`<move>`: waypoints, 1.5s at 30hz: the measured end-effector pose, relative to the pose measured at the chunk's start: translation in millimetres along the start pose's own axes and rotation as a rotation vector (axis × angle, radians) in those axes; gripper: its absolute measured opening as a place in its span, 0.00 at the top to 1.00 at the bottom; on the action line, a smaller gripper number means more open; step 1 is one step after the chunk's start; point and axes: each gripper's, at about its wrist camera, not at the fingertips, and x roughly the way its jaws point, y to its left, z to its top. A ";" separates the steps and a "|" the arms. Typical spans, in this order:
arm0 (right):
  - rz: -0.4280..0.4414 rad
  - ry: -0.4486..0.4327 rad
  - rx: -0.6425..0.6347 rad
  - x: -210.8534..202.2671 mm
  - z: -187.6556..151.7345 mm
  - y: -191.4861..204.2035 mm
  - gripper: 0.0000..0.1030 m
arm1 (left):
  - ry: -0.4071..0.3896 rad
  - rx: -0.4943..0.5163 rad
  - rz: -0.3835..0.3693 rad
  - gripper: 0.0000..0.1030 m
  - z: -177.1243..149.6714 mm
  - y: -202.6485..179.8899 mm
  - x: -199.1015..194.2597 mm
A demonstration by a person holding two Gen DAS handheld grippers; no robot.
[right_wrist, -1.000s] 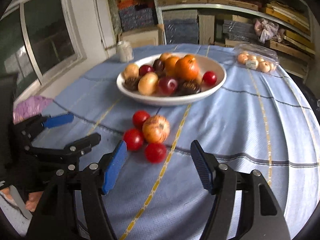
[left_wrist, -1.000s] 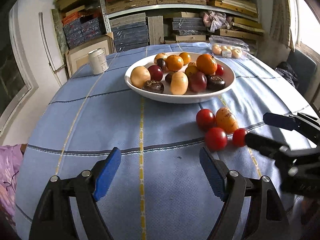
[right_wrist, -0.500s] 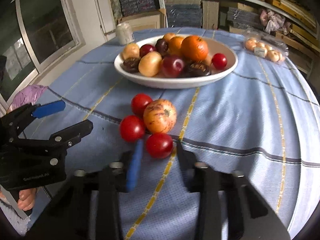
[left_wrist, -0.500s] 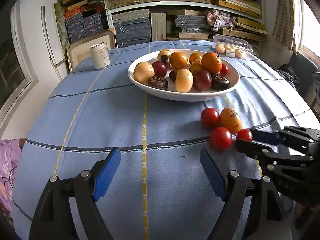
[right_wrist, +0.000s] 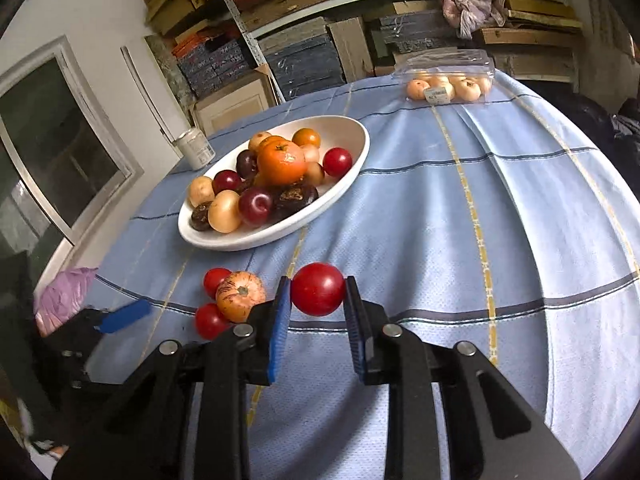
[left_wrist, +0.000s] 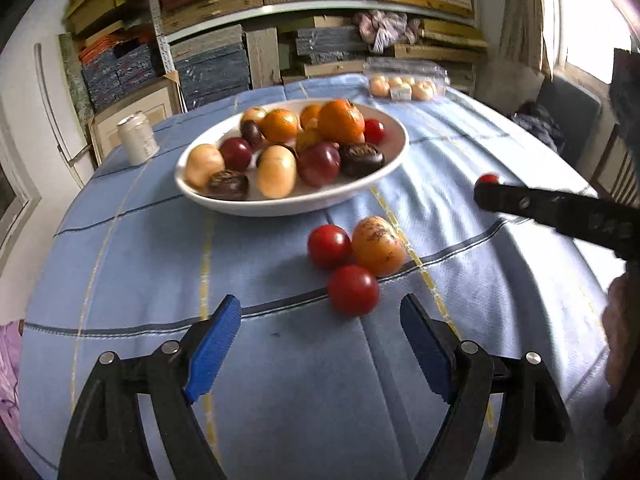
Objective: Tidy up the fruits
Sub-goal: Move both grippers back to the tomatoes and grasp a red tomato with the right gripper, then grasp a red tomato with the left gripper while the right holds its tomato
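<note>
Right gripper (right_wrist: 318,300): blue pads clamped on a small red tomato (right_wrist: 318,289), squeezed across its middle near the pad tips, lifted clear of the blue tablecloth (right_wrist: 440,240). Probably gripped that way to keep it from rolling out on the way over. Seen from the left wrist too: tomato poking out past the black fingers, up in the air right of the bowl.

Left gripper (left_wrist: 320,340): fingers wide apart, nothing between them, hovering low over the cloth. Aimed at the nearest loose tomato (left_wrist: 353,290), just ahead of the gap; likely next pick.

Still on the cloth, touching in a clump: that tomato, a second tomato (left_wrist: 329,246), a speckled orange fruit (left_wrist: 378,245).

White bowl (left_wrist: 394,160) beyond, already piled with oranges, plums and pale fruit. Likely drop spot, so more room at the right side.

Farther out: can (left_wrist: 138,137), clear pack of small fruit (left_wrist: 402,88).
</note>
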 end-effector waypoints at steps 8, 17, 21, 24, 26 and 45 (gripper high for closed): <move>0.023 0.005 0.023 -2.3 0.8 -4.4 0.74 | 0.037 -0.040 -0.059 0.20 10.5 6.8 24.3; 0.033 0.009 0.028 -0.8 -0.2 -3.7 0.73 | 0.067 -0.078 -0.072 0.20 9.8 16.0 31.7; 0.030 0.012 0.027 -0.2 -0.8 -3.6 0.73 | 0.073 -0.081 -0.070 0.33 11.1 18.5 35.1; 0.021 0.024 0.016 2.1 -1.8 -3.0 0.73 | 0.073 -0.055 -0.056 0.54 11.8 14.6 36.5; 0.014 0.049 0.002 7.1 -3.7 -1.2 0.73 | 0.070 -0.044 -0.068 0.61 12.7 12.6 36.6; -0.069 0.055 -0.146 28.9 -8.6 26.5 0.73 | 0.014 -0.129 -0.137 0.70 10.1 31.7 11.6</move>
